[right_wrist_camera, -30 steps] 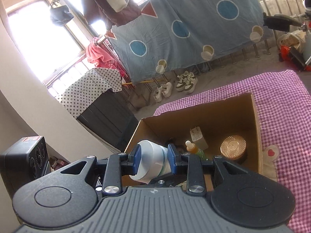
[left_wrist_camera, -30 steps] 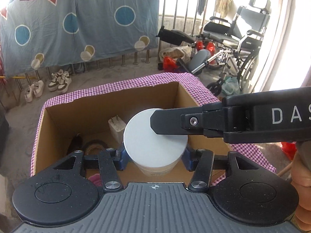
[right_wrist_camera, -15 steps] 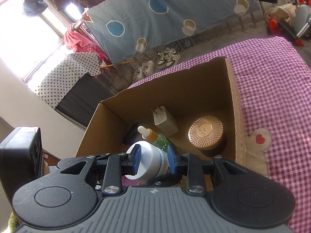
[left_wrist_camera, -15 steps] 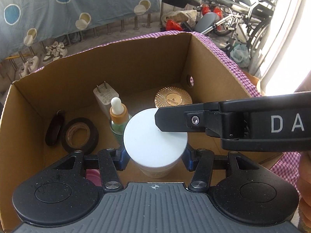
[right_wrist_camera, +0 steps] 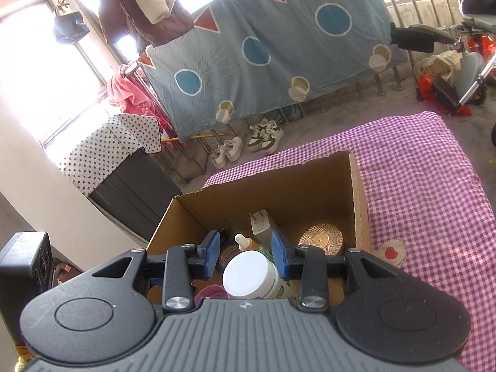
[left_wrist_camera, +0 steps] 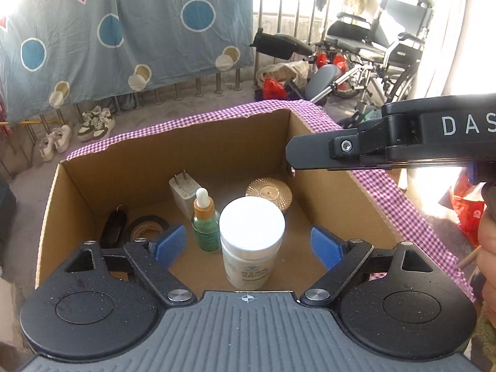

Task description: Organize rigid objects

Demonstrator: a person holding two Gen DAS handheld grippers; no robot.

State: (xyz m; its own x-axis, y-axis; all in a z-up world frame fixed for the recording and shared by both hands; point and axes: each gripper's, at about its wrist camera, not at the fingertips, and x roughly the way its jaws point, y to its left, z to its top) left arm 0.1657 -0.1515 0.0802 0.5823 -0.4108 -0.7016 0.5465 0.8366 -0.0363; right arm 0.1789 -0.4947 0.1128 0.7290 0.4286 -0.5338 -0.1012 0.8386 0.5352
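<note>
A cardboard box (left_wrist_camera: pixel 334 186) sits open on a purple checked cloth (right_wrist_camera: pixel 427 186), seen from two cameras mounted on hand-held grippers above its near edge. Inside the box, a white jar (left_wrist_camera: pixel 251 241) with a flat white lid stands upright on the box floor, close to the near wall. The left gripper (left_wrist_camera: pixel 249 243) has just been opening: its blue pads (left_wrist_camera: pixel 169 241) stand wide on either side of the jar, clear of it and not pressing. The right gripper (right_wrist_camera: pixel 246 255) has also just been opening; from its own camera the jar (right_wrist_camera: pixel 248 276) shows between and below its blue pads, which no longer touch it. In the left view the right gripper appears as a black arm reaching in over the box's right wall. Just behind the jar stands a small green dropper bottle (left_wrist_camera: pixel 204 223) with a white tip. Behind that, a white plug adapter (left_wrist_camera: pixel 184 192) stands upright near the back wall. To the right lies a round gold lid (left_wrist_camera: pixel 269 192). At the left lie a roll of black tape (left_wrist_camera: pixel 145 228) and a dark object (left_wrist_camera: pixel 114 228) beside it.
</note>
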